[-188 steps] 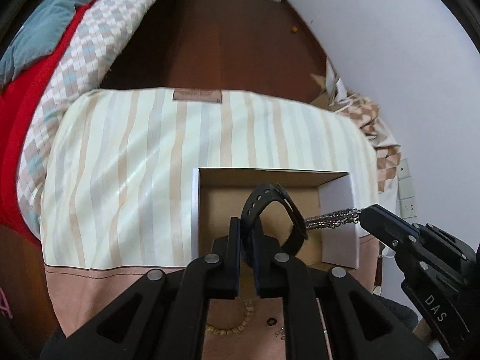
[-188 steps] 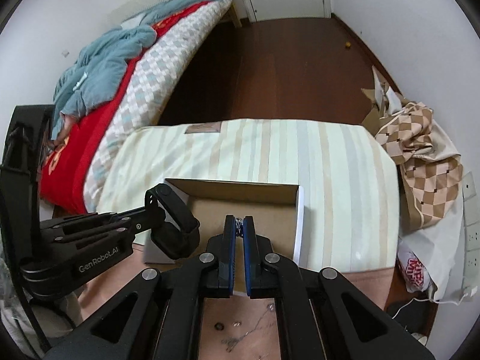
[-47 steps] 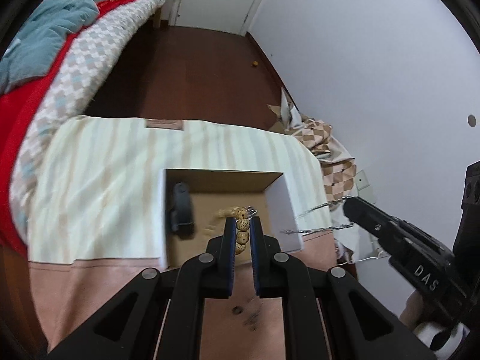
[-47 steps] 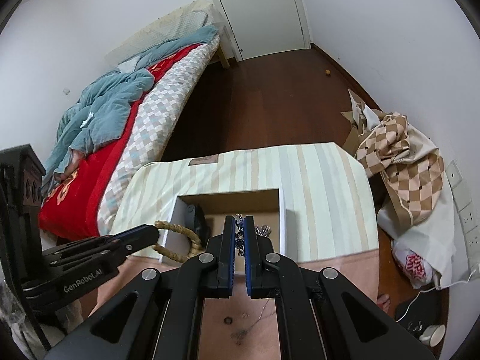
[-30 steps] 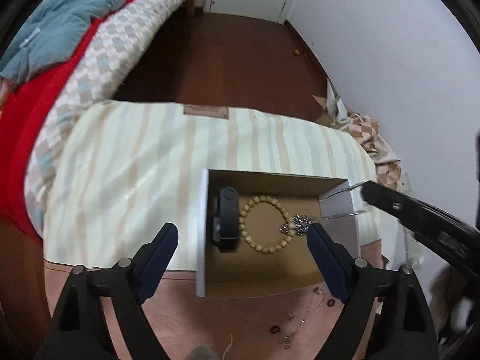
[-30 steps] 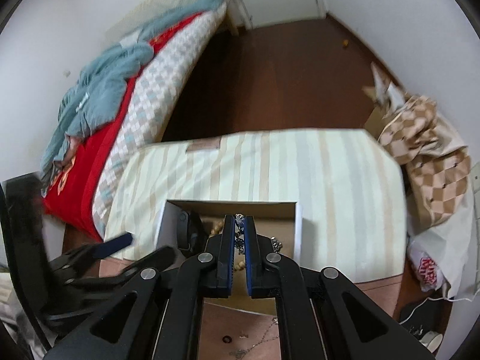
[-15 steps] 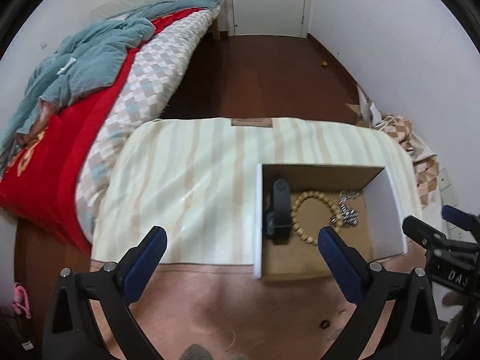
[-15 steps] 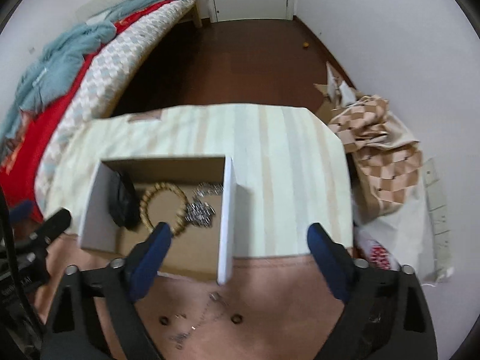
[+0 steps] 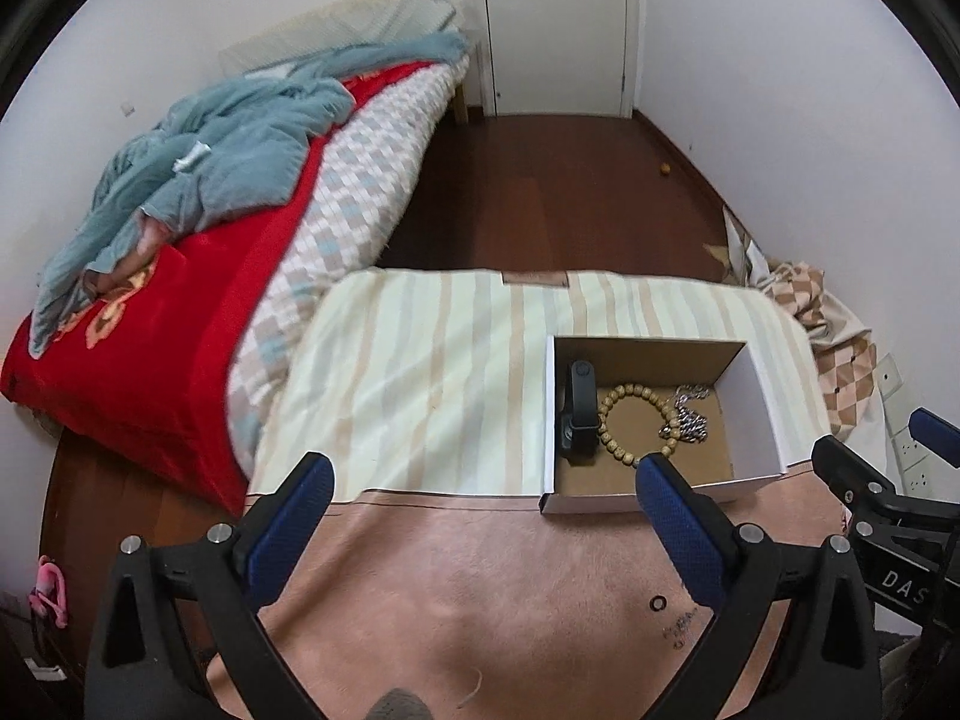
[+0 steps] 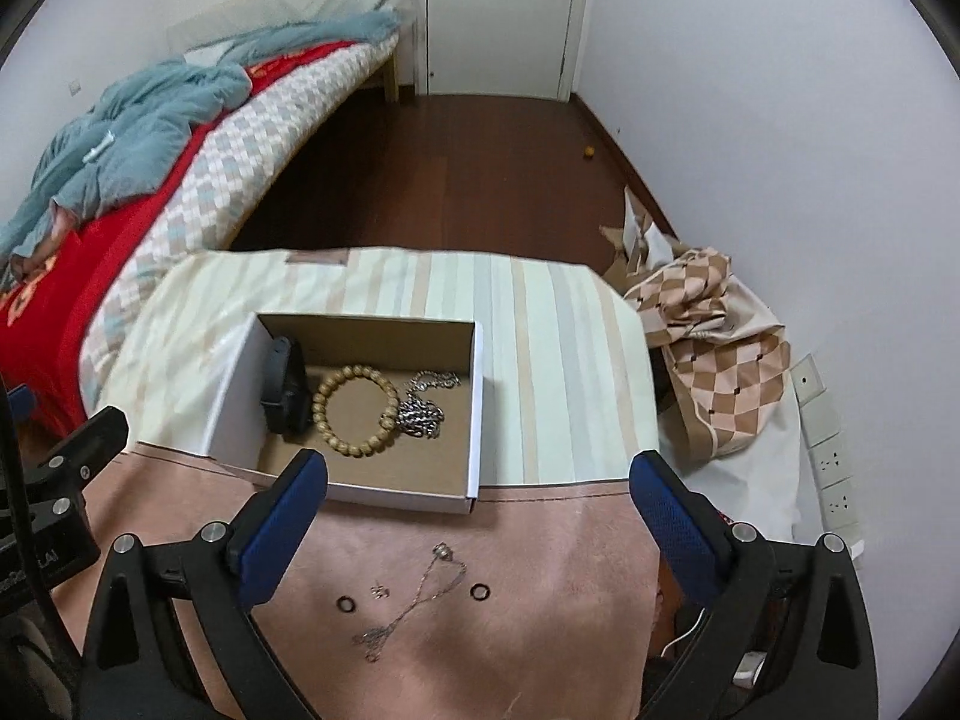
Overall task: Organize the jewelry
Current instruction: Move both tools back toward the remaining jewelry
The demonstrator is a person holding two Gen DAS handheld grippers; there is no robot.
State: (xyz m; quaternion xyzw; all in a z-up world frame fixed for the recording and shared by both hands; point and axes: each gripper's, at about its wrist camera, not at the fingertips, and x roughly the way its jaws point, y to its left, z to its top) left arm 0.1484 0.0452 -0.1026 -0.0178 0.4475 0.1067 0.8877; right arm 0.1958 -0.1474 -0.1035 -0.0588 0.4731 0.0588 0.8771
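Observation:
An open cardboard box (image 10: 474, 408) (image 9: 762, 414) sits on the cloth-covered table. Inside lie a black wristband (image 10: 283, 390) (image 9: 579, 408), a wooden bead bracelet (image 10: 354, 402) (image 9: 630, 420) and a silver chain (image 10: 423, 405) (image 9: 687, 417). On the pink cloth in front lie a thin necklace (image 10: 420, 591), two dark rings (image 10: 480, 591) (image 10: 346, 603) and a small earring (image 10: 379, 588). One ring (image 9: 658, 603) and part of the thin necklace (image 9: 681, 627) show in the left wrist view. My left gripper (image 9: 480, 480) and right gripper (image 10: 480, 480) are wide open and empty, held above the table's near part.
A bed (image 9: 198, 228) with red cover and blue blanket stands at the left. A checked cloth pile (image 10: 714, 324) lies on the floor at the right by the wall sockets (image 10: 831, 468). A white door (image 10: 498, 12) is at the back.
Both grippers opened and drew back and up from the box. The bead bracelet and silver chain, held before, now lie in the box beside the wristband.

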